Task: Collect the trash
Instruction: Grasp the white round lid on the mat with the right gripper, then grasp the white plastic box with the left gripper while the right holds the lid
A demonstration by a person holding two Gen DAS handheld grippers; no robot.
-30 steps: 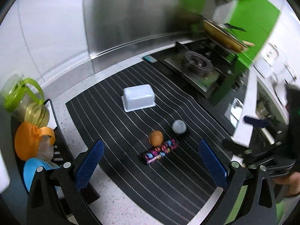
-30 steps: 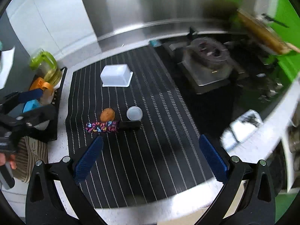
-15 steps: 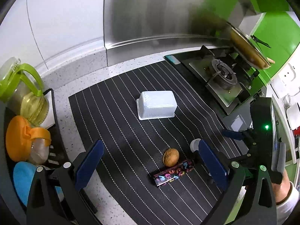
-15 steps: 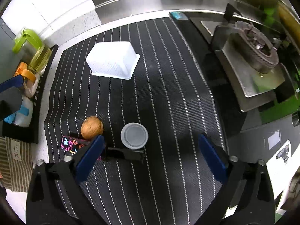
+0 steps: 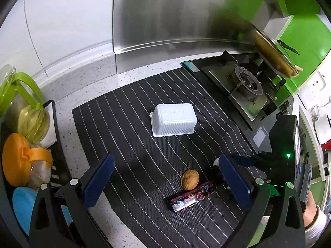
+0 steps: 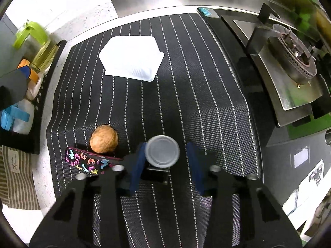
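On the black striped mat [image 6: 206,103] stands a small round container with a grey lid [image 6: 162,152]. My right gripper [image 6: 165,145] points down over it with a finger on each side, and its jaws are closing. The left pad touches the container's side, while a gap shows at the right pad. Left of it are a brown walnut [image 6: 104,138] and a black wrapper with colourful letters [image 6: 89,161]. A white tub [image 6: 131,57] lies upside down farther back. My left gripper [image 5: 165,177] hangs open and empty above the mat, near the walnut [image 5: 190,179] and wrapper [image 5: 191,198].
A gas stove [image 6: 289,62] borders the mat on the right, with a pan [image 5: 273,57] above it. A black rack [image 5: 52,136] on the left holds oil bottles [image 5: 26,113] and jars. A striped cloth [image 6: 16,177] lies at the front left. A steel backsplash runs behind.
My right gripper has come down over the grey-lidded container and its fingers have narrowed around it. The left gripper drifted at first, then kept still, still open.
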